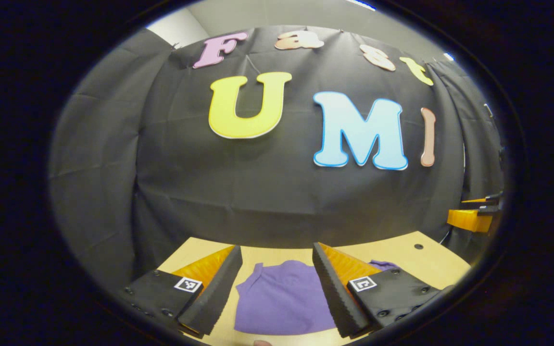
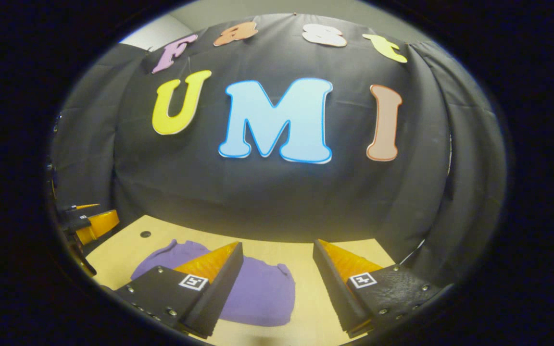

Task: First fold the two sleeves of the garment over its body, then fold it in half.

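A purple garment (image 1: 282,300) lies flat on the light wooden table (image 1: 402,254). My left gripper (image 1: 277,257) hangs above it, open, with the cloth showing between its fingers and nothing held. In the right gripper view the same purple garment (image 2: 262,293) lies to the left, partly hidden behind the left finger. My right gripper (image 2: 277,252) is open above the bare table (image 2: 306,269), holding nothing. The other gripper (image 2: 87,223) shows at the far left edge of the right gripper view, and the other gripper (image 1: 474,214) at the far right of the left gripper view.
The black cloth wall (image 1: 282,192) stands right behind the table's far edge. A small dark hole (image 1: 418,246) marks the tabletop near its right corner, seen as a hole (image 2: 145,234) in the right gripper view. Bare wood lies right of the garment.
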Available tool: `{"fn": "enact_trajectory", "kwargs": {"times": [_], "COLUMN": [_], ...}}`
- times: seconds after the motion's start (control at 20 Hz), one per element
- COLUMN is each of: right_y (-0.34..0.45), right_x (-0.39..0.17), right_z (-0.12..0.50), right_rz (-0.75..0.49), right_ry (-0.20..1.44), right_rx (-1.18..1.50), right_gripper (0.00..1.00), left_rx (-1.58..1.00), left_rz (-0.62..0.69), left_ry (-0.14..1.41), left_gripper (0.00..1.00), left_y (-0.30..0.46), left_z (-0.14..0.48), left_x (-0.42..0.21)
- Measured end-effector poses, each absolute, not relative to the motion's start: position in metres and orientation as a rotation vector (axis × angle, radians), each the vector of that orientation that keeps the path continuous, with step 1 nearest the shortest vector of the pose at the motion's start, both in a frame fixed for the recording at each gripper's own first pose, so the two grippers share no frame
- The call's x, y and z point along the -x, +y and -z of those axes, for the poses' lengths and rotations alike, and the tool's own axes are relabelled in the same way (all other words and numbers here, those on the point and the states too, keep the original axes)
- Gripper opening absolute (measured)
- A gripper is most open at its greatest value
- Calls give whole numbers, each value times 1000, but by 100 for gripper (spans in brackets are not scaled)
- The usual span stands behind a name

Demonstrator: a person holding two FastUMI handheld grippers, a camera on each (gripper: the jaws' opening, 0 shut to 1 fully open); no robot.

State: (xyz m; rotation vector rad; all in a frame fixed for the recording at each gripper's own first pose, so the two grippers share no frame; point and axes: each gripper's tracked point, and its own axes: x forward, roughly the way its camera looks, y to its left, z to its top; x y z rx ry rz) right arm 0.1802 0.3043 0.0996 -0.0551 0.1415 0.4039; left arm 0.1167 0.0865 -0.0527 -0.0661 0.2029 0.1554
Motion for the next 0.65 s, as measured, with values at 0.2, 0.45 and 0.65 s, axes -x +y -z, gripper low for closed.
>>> {"fn": "enact_trajectory", "kwargs": {"times": [0.2, 0.45, 0.65], "right_y": [289, 274, 267], "right_x": [-130, -72, -38], "right_z": [-122, -131, -136], "right_rz": [-438, -468, -479], "right_ry": [57, -3, -26], "right_rx": [77, 90, 69], "right_gripper": [89, 91, 91], "left_rx": [44, 34, -2], "left_rz": [-167, -190, -182], "left_ry": [157, 133, 119], "left_gripper": [93, 93, 93], "left_y": [64, 37, 22], "left_z": [15, -2, -9], "left_x": [-73, -9, 27]}}
